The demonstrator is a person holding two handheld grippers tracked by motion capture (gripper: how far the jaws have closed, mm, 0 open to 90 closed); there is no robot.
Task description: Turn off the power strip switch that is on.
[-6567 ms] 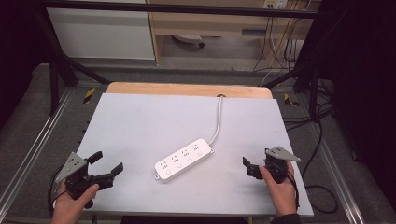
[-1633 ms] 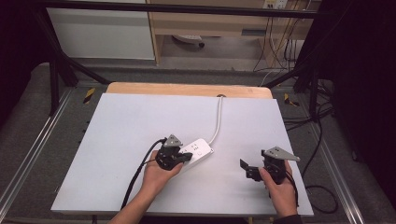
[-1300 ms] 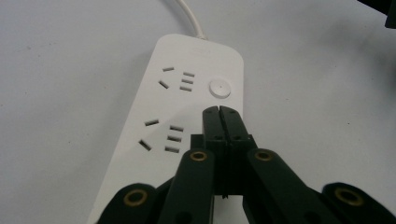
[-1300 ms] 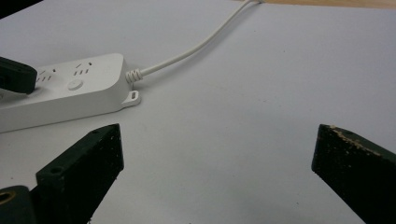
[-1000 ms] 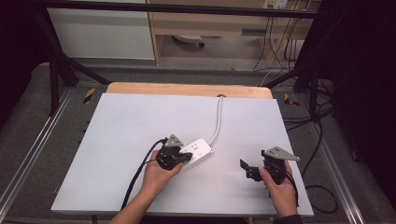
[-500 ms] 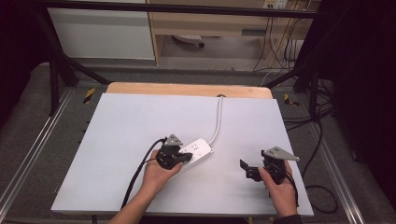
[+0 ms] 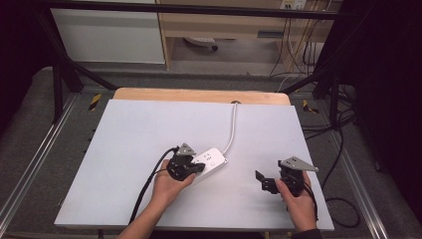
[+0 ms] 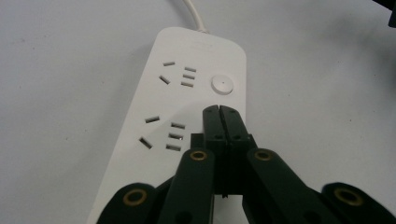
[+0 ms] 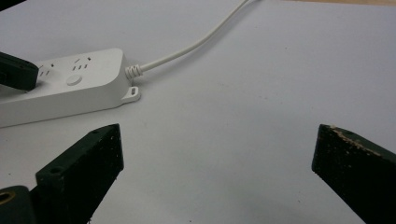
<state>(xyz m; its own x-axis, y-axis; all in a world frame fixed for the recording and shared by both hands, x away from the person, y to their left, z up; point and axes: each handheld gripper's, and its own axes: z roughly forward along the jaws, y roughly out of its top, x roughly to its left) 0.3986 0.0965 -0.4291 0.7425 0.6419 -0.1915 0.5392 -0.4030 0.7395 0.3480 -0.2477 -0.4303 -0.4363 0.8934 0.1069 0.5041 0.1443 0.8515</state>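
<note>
A white power strip (image 7: 211,160) lies near the middle of the white table top, its white cord (image 7: 231,129) running to the far edge. My left gripper (image 7: 195,168) is over the strip's near end with its jaws shut together. In the left gripper view the closed tips (image 8: 219,112) sit above the strip (image 8: 187,93), just short of its round button (image 8: 222,85); contact cannot be told. My right gripper (image 7: 261,179) rests at the front right, open with nothing between its fingers. Its view shows the strip (image 9: 70,86) and cord (image 9: 187,46) to the left.
The white table top (image 7: 139,129) has a wooden strip (image 7: 199,94) along its far edge. Dark cables (image 7: 338,164) hang beside the table's right side. A black cable (image 7: 147,186) trails from my left gripper toward the front edge.
Since the earliest frame my left gripper moved from the front left corner onto the power strip's near end. Over the last second nothing has visibly moved.
</note>
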